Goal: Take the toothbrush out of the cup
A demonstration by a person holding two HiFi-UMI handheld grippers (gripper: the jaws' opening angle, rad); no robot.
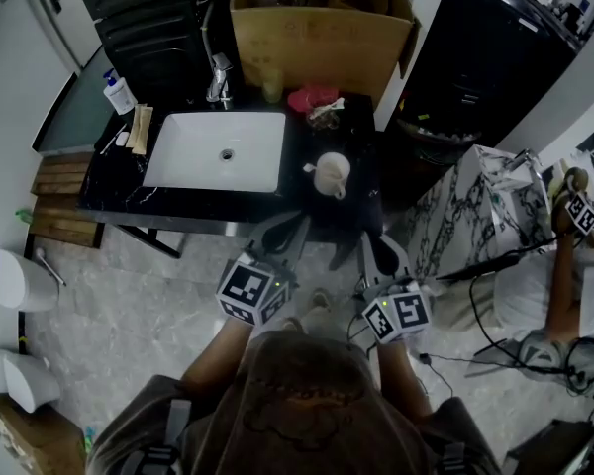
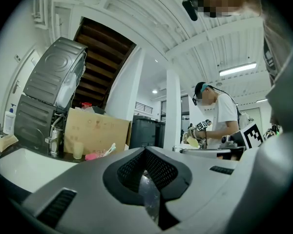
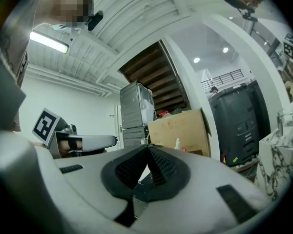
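Observation:
A cream cup (image 1: 333,174) stands on the black counter (image 1: 114,181), just right of the white sink (image 1: 218,151). A pale stub juts from the cup's left rim; I cannot tell whether it is the toothbrush. Both grippers hang below the counter's front edge, near my body. My left gripper (image 1: 285,232) (image 2: 145,150) is shut with nothing between its jaws. My right gripper (image 1: 373,243) (image 3: 148,147) is also shut and empty, a little below and right of the cup. In both gripper views the jaws hide the cup.
A faucet (image 1: 218,77), a soap bottle (image 1: 119,94), a pink item (image 1: 312,97) and a cardboard box (image 1: 317,28) crowd the back of the counter. A marble-patterned table (image 1: 475,206) and another person (image 1: 564,265) are at the right. White bins (image 1: 15,280) stand at the left.

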